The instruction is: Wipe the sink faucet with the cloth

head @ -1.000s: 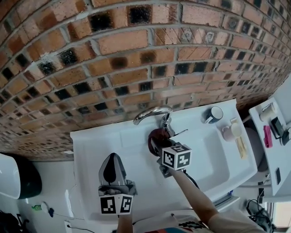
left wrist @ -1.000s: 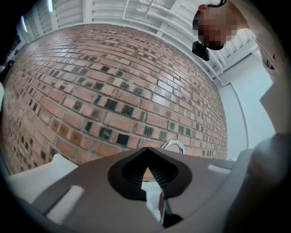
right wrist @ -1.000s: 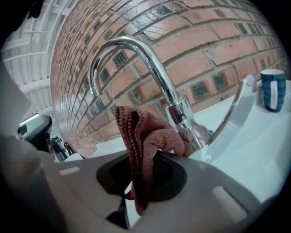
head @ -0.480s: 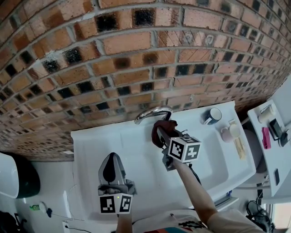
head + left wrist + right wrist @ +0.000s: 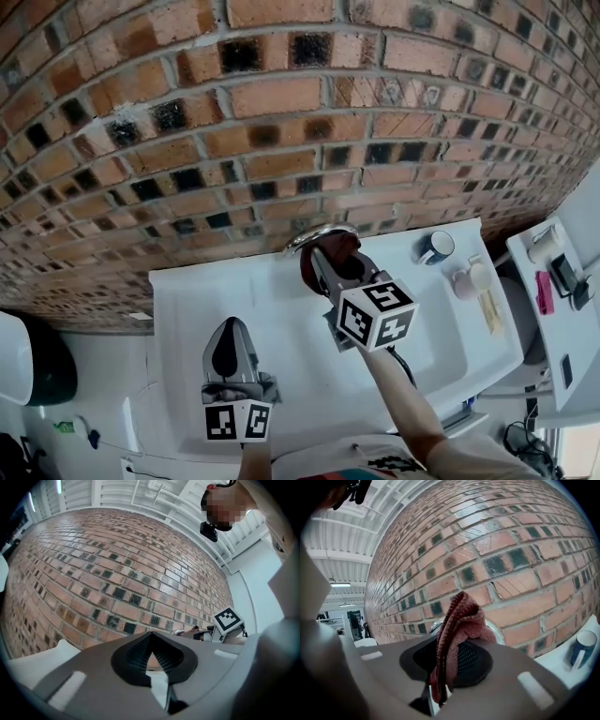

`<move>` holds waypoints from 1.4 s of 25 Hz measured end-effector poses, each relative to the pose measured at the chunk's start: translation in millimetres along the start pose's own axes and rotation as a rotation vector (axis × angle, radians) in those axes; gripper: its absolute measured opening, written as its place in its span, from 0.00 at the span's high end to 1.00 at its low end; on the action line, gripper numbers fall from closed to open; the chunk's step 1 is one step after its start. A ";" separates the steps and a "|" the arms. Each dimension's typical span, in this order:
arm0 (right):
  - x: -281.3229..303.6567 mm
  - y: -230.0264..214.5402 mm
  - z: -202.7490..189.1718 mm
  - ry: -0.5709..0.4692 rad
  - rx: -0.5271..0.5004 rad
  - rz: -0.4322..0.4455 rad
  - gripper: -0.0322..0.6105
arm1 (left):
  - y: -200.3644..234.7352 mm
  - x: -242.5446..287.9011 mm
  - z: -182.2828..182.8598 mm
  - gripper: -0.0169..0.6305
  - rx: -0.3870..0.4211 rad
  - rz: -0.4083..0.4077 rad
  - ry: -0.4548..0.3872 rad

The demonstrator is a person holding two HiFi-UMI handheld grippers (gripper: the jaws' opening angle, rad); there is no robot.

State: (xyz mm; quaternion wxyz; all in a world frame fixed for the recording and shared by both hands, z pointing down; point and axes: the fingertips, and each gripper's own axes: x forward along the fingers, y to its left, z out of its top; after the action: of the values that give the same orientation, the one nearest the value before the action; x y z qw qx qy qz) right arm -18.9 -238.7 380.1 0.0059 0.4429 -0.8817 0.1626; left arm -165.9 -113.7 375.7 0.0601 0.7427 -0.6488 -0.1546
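Note:
A chrome faucet [image 5: 307,236] arches over the white sink [image 5: 206,300] below the brick wall. My right gripper [image 5: 328,258] is shut on a dark red cloth [image 5: 339,247], which rests against the faucet's spout. In the right gripper view the cloth [image 5: 459,620] bunches up between the jaws and hides most of the faucet [image 5: 499,634]. My left gripper [image 5: 232,352] hovers over the sink's near left part with its jaws together and nothing in them. The left gripper view shows the jaws [image 5: 151,656] shut and the faucet [image 5: 180,632] far off.
A dark mug [image 5: 436,247] stands on the sink's right ledge, with a pale cup [image 5: 469,277] and a yellowish item [image 5: 491,309] beside it. A white shelf [image 5: 562,291] with small objects is at the far right. The brick wall [image 5: 281,122] rises close behind the faucet.
My right gripper has carried the cloth up from the faucet's base onto the spout. The left gripper has stayed put.

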 end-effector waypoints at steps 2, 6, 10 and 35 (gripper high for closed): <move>4.4 11.3 -4.5 0.003 0.002 0.007 0.88 | 1.9 -0.4 -1.6 0.97 -0.001 0.000 0.004; 11.0 22.0 -15.6 0.019 -0.011 0.012 0.88 | 2.7 0.6 -4.9 0.97 -0.010 0.000 0.006; 12.9 24.9 -20.5 0.029 -0.008 0.022 0.88 | 2.6 1.7 -7.6 0.97 -0.016 -0.002 0.014; 0.2 37.7 28.8 -0.090 -0.136 -0.016 0.88 | 26.8 -5.5 -1.5 0.97 -0.008 0.056 -0.003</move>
State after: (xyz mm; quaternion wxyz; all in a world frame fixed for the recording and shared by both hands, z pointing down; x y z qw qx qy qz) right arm -44.7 -226.3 342.3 -0.0023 0.4552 -0.8866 0.0823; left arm -191.3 -112.4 385.7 0.0664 0.7237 -0.6689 -0.1566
